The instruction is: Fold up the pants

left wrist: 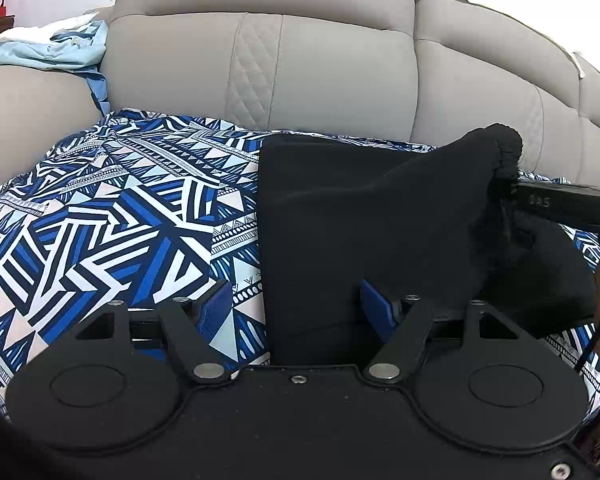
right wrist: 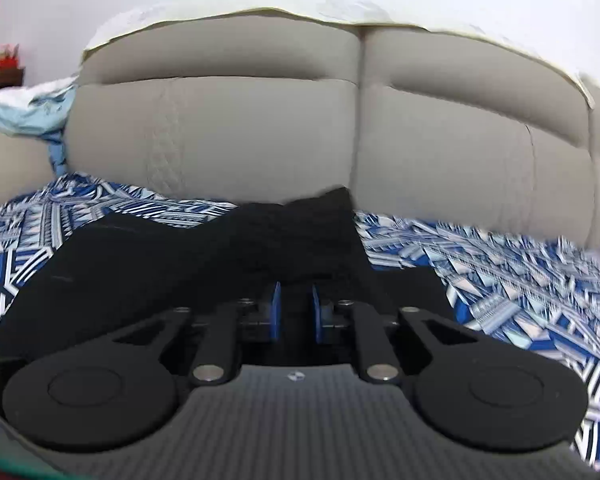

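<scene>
Left-wrist view shows pants [left wrist: 340, 216] already folded to a compact black slab on patterned sheet [left wrist: 100, 216] over sofa [left wrist: 300, 64], w/ left gripper [left wrist: 296, 304] jaws spread astride near edge, right gripper [right wrist: 296, 312] jaws narrowly parted, apparently pinching waistband corner aloft; prob. one last fold left.

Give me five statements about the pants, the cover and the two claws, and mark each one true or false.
1. The pants are black. True.
2. The pants lie on a plain grey sheet. False: they lie on a blue, white and black geometric cover.
3. The left claw is wide open. True.
4. The right claw lifts an elastic-edged part of the pants. True.
5. The sofa backrest is red. False: it is grey-beige.
</scene>
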The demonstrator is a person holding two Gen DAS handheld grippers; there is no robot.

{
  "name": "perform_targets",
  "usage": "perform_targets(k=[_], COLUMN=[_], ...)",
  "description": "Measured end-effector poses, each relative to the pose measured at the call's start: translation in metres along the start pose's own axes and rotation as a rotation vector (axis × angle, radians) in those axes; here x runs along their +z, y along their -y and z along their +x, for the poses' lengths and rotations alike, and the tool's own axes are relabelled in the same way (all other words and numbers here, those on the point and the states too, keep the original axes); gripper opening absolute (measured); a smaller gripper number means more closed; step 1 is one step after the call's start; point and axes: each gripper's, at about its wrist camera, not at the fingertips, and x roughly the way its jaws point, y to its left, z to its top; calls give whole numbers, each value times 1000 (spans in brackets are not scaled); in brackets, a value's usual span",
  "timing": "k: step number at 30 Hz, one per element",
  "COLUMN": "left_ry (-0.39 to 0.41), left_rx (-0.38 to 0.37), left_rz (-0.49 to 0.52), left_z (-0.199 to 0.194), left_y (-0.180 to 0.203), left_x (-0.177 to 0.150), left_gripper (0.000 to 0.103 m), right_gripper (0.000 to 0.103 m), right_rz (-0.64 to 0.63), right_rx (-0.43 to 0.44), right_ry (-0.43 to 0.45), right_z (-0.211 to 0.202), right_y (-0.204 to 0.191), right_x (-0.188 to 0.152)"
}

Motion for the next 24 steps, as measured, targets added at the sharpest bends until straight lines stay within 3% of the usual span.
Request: perform_targets(k=[1,4,6,8,11,13,14,16,17,19,22,24], left_ry=[-1,-3,-10,-18,-24,-25,-26,-26,-26,-25,-27,-26], left_rx=[1,0,0,-4,-5,-5,-2,2,6,7,8,7], left_rz=[-1,-7,-11,-18,-18,-16,-14,-15,-16,-19,-20,-20], left_z=[0,1,3,4,6,7,7,8,8,8,8,8], left_y=[0,-1,-1,-2,-3,-3,-3,-3,-3,-3,-3,-3], left_x=[0,-1,-2,-2,0,0,1,1,0,0,0,0], left_gripper=[69,69,69,70,70,70,70,70,70,70,70,70], right_gripper=[40,50,60,86,89,71,48,25,7,3,3,3], right_rz=[42,175,173,97,94,141,133,145,147,161,211,283], right_rx=[2,-46,-76,-130,-177,-149,-132,-40,-12,-8,-191,-255], right_ry=[-29,-50,-22,0,15,22,33,18,20,44,144,134], right_z=[4,1,-3,1,14,16,14,8,4,-8,-34,-36], right_y=[4,15,10,-3,-8,-4,-3,0,2,5,16,32], right_x=[-1,-12,-21,-24,-26,-24,-22,-17,-17,-18,-22,-25])
